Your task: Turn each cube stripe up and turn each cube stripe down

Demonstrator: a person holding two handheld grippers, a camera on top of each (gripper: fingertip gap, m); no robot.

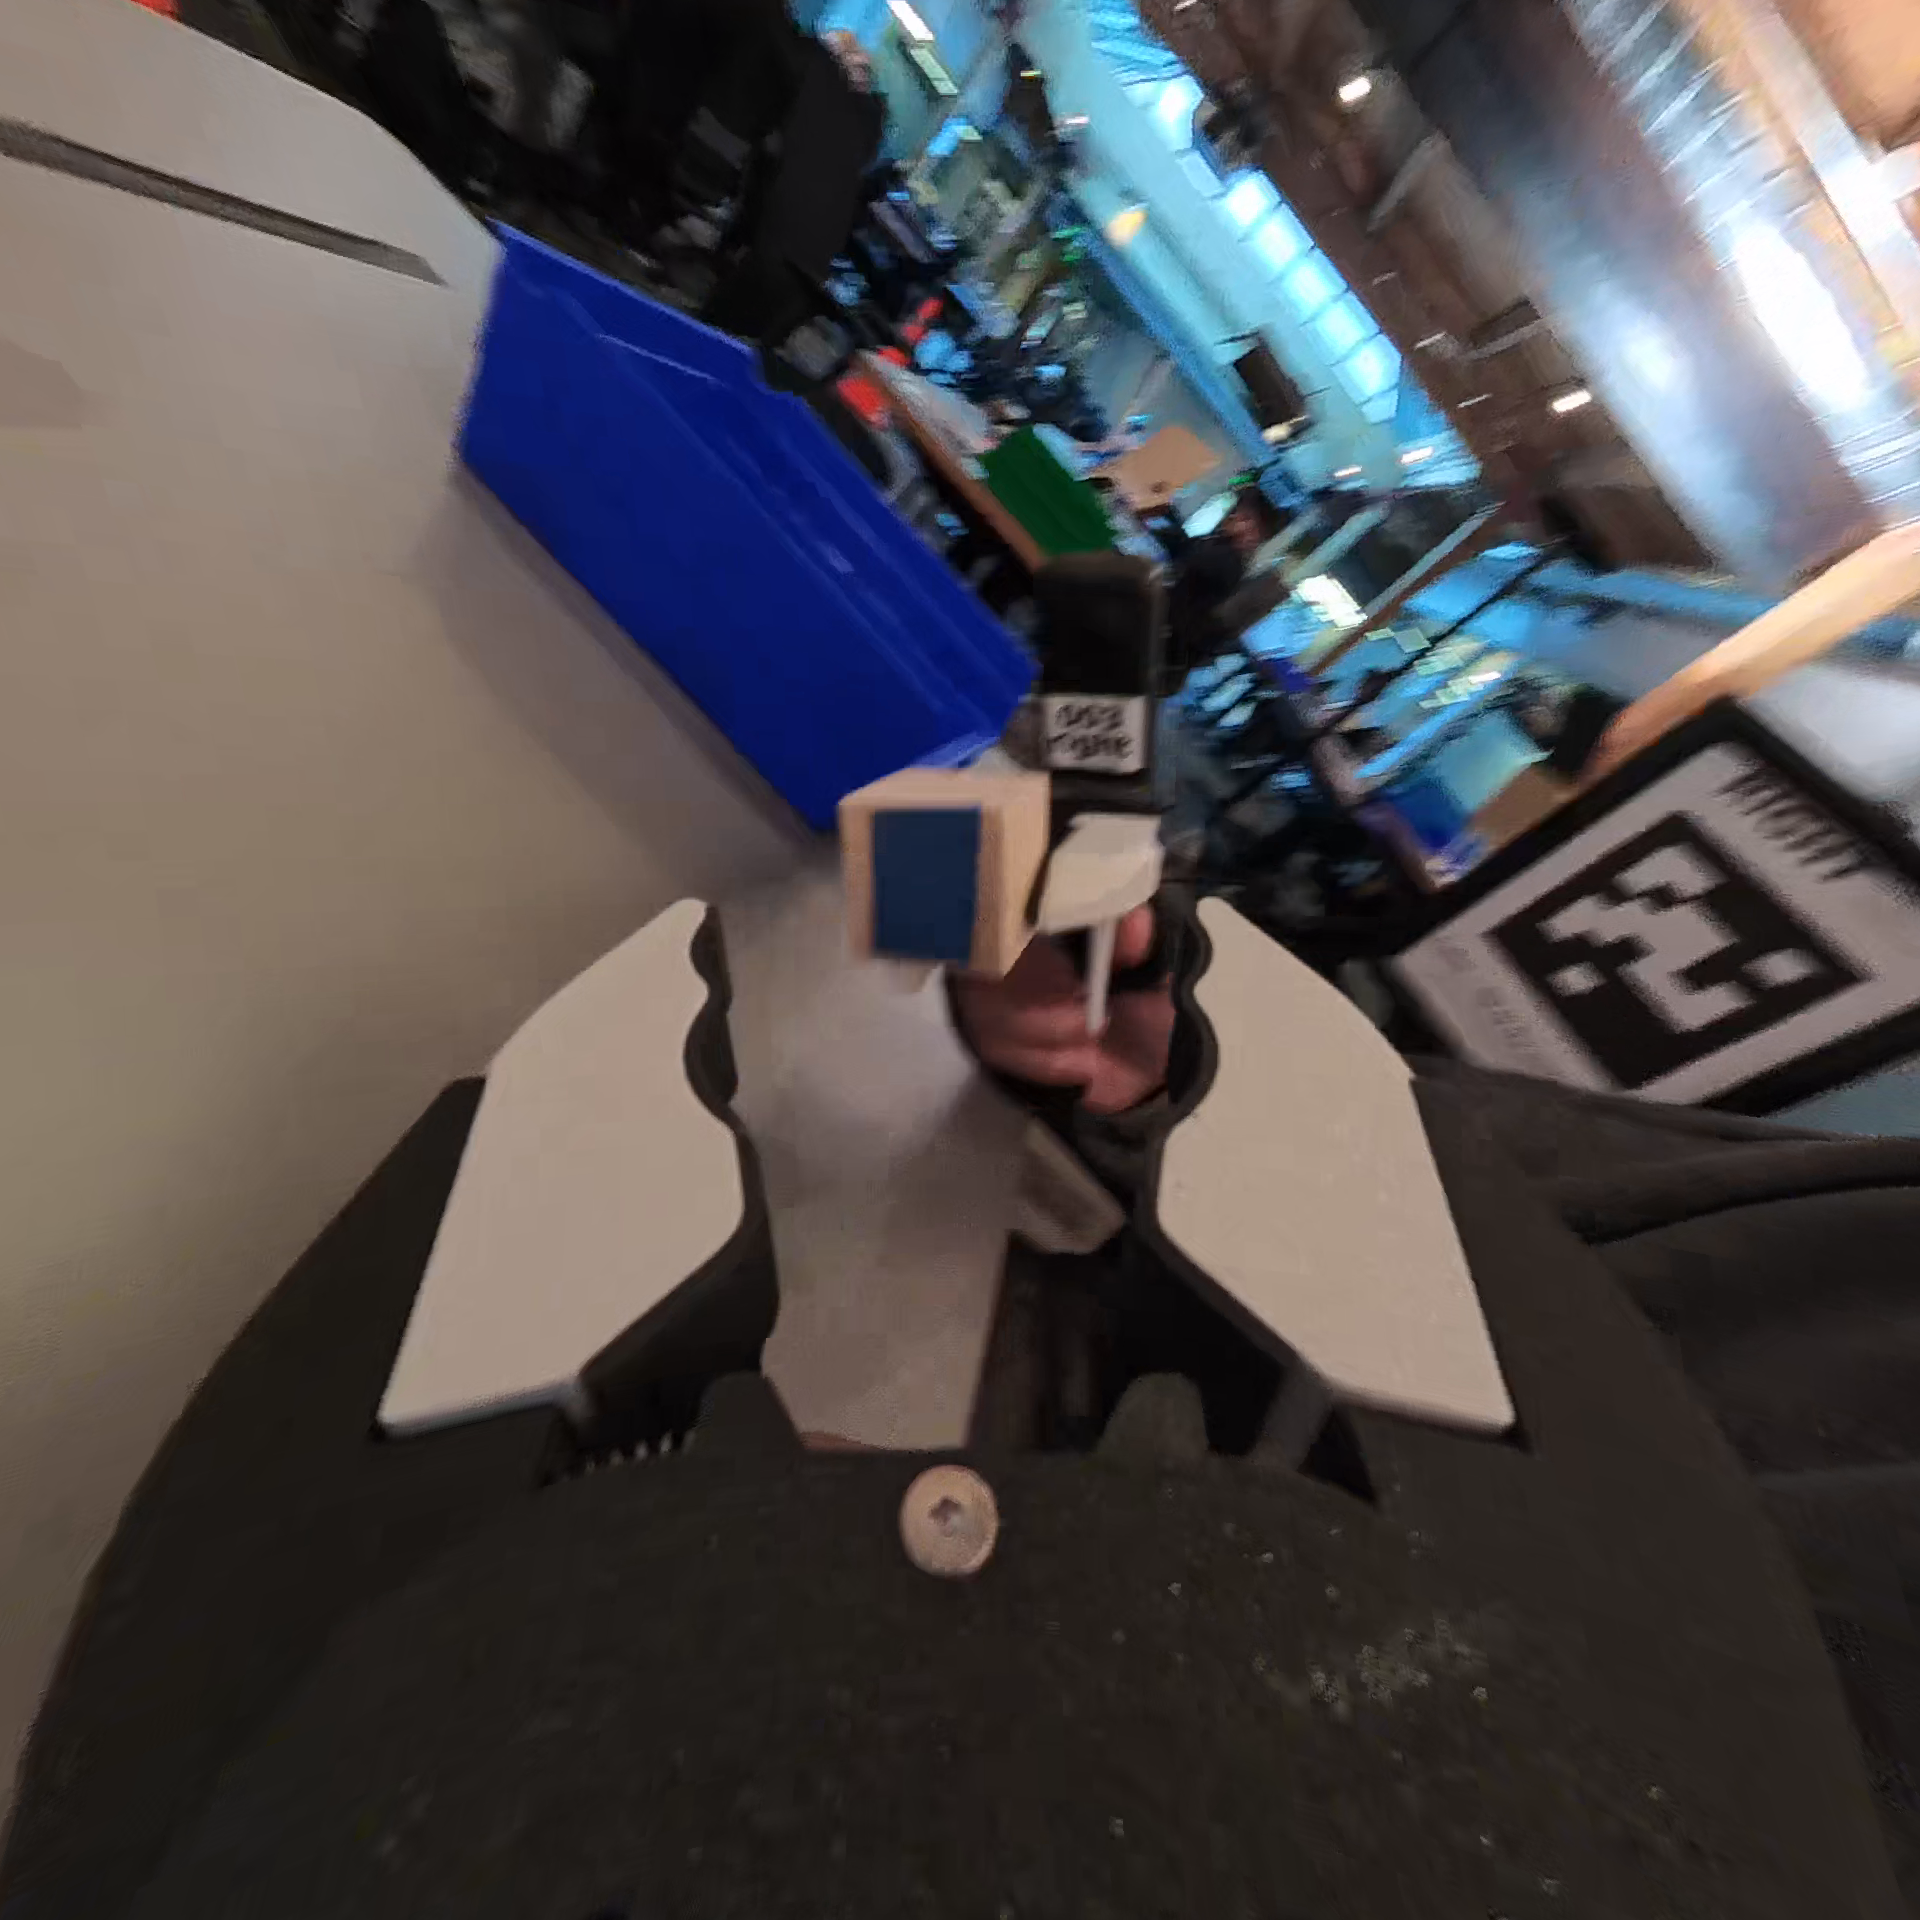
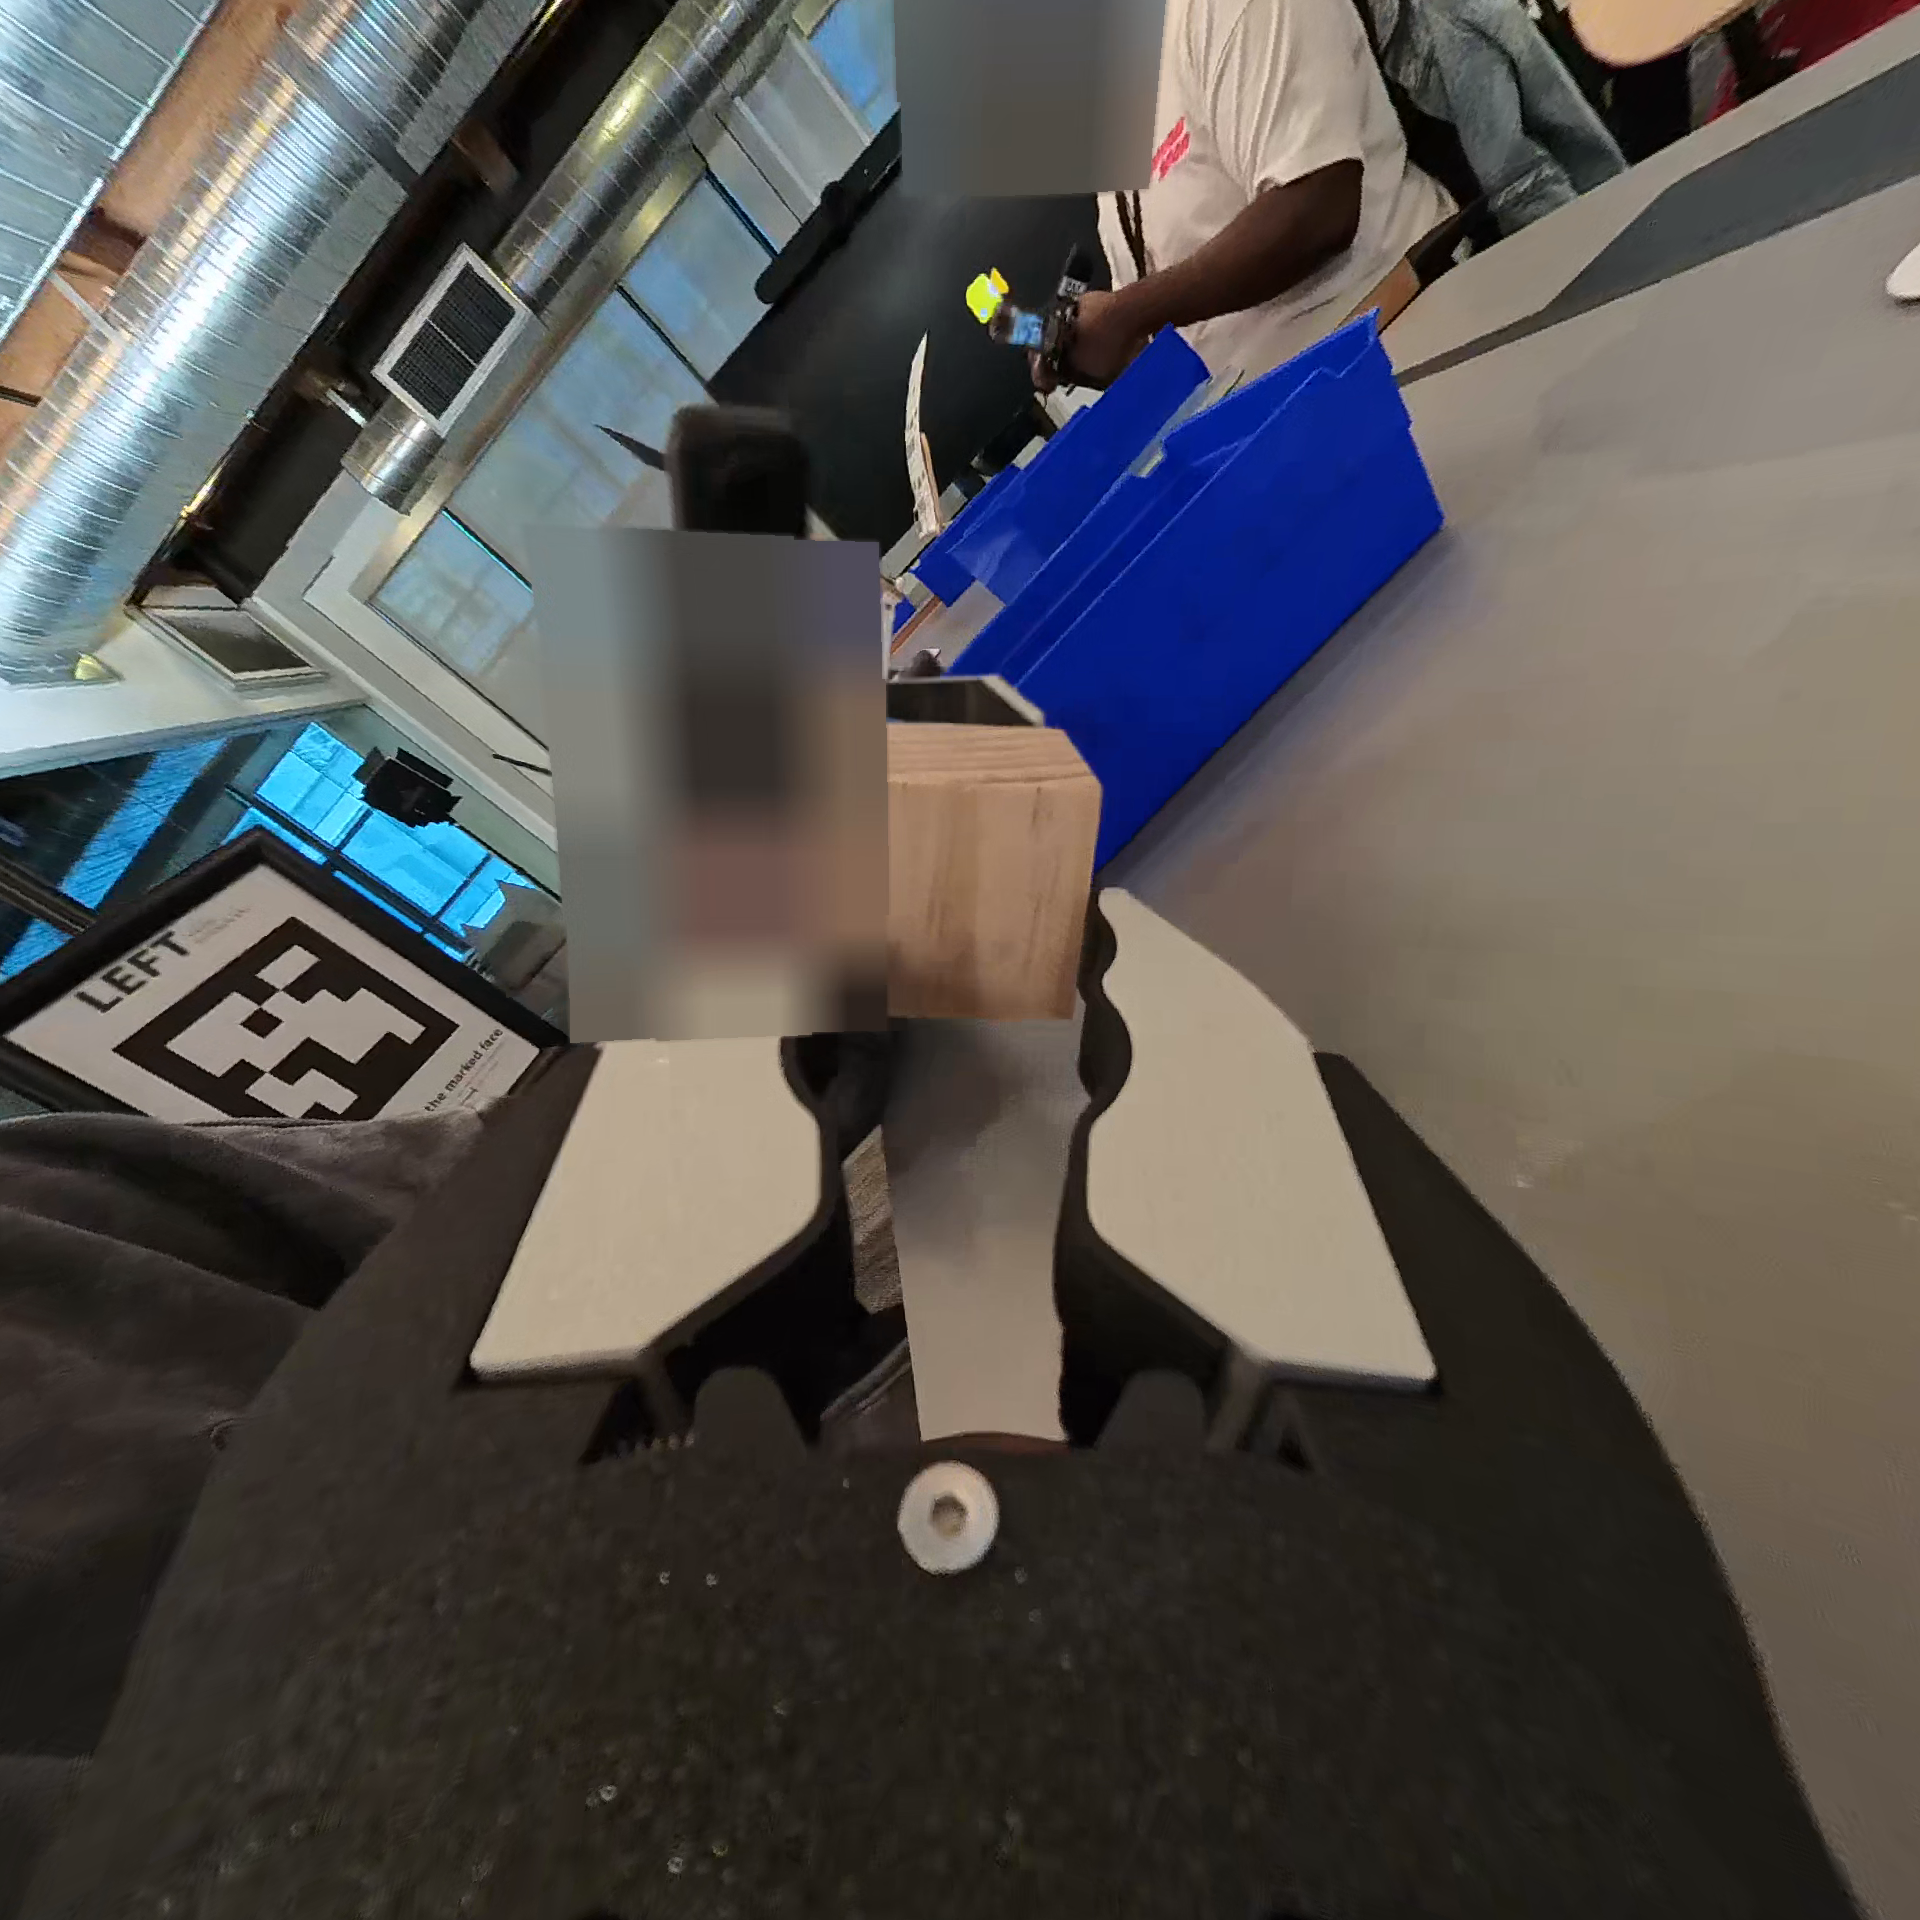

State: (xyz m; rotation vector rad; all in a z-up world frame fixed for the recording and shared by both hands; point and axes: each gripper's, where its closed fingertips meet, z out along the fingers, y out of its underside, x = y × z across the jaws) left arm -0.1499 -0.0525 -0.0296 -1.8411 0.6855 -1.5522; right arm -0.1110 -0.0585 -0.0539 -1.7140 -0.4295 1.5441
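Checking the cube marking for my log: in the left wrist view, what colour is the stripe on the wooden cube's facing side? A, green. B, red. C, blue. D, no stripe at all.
C: the cube, up ahead of the open jaws, shows a blue stripe on the face toward the camera.

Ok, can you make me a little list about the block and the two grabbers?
cube: wooden, lifted off the grey table
blue stripe: faces the left wrist camera
right hand-held gripper: shut on cube
left hand-held gripper: open, empty, pointed at the cube
blue bin: on the table, behind the cube
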